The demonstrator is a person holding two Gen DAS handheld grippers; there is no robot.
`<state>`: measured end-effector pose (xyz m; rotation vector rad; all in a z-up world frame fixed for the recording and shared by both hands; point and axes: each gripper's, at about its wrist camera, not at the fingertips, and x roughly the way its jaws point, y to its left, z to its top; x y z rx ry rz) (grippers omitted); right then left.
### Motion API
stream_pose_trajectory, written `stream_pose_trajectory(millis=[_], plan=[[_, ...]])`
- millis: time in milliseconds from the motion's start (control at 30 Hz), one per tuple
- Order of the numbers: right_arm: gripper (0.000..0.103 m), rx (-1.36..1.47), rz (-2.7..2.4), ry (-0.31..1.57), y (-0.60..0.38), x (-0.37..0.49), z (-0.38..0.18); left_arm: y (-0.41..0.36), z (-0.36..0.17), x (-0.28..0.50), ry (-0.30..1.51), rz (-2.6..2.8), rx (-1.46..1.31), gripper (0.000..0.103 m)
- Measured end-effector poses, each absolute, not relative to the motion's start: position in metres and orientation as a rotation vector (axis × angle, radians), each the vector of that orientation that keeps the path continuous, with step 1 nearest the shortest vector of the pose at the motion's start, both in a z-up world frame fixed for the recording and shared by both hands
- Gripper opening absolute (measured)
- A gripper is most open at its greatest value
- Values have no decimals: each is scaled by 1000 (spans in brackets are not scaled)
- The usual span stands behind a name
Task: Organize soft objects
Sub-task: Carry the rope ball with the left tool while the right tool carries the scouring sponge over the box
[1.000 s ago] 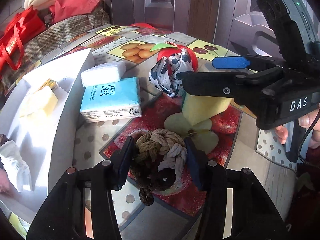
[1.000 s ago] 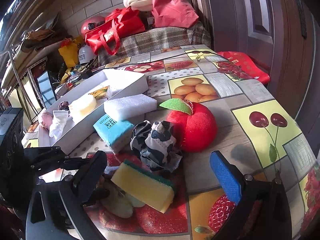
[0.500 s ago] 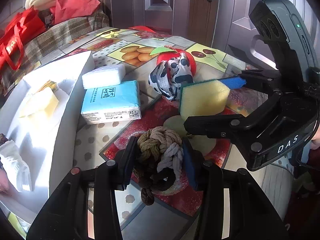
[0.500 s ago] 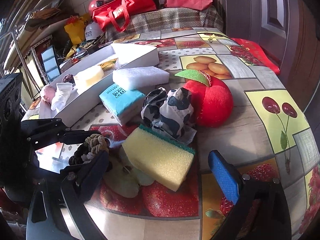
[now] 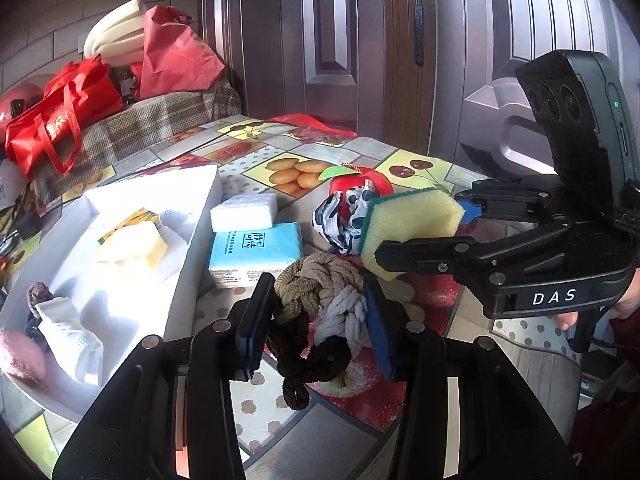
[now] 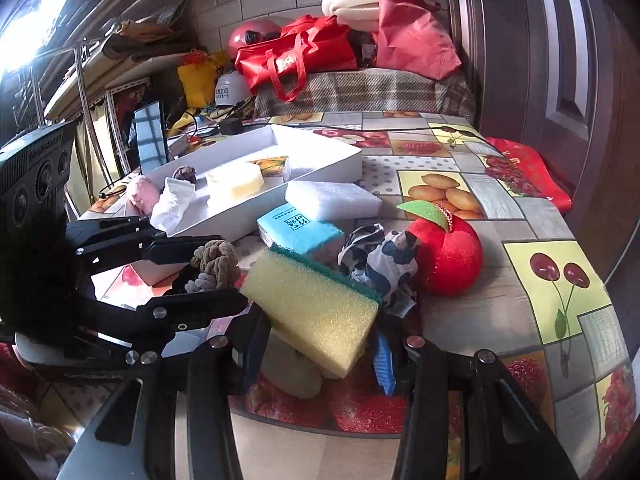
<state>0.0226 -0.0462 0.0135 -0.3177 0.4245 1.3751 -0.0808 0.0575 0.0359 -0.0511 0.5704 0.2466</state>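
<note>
Mid-carry above the desk (image 5: 472, 364): left tool (image 5: 318, 316) clamped on knotted rope (image 5: 320, 292), right tool (image 6: 320, 350) gripping sponge (image 6: 316, 308), both likely bound for white tray (image 5: 188, 256) at left of frame.

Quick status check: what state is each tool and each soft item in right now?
Left tool: shut on the rope knot, lifted.
Right tool: shut on the yellow sponge, lifted.
White tray: open, holding several soft items.
Tissue pack: lying flat on the table.
White foam block: flat, beside the tray.
Red plush apple: upright on the table.
Patterned cloth: crumpled against the apple.
</note>
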Motion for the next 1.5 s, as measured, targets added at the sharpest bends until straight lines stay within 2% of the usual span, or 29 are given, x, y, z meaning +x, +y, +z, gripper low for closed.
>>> stream_pose_trajectory(millis=[200, 433, 833, 1167, 1500], plan=[[45, -193, 1255, 374, -38, 41, 21, 62, 46, -101, 469, 273, -36, 43], [46, -206, 1239, 304, -35, 31, 24, 79, 51, -125, 403, 432, -30, 43], [46, -299, 1321, 268, -2, 3, 21, 132, 47, -156, 392, 598, -138, 43], [47, -295, 1359, 309, 16, -1, 21, 144, 44, -163, 396, 660, -139, 43], [47, -309, 1408, 253, 43, -33, 24, 161, 44, -168, 381, 739, -136, 44]])
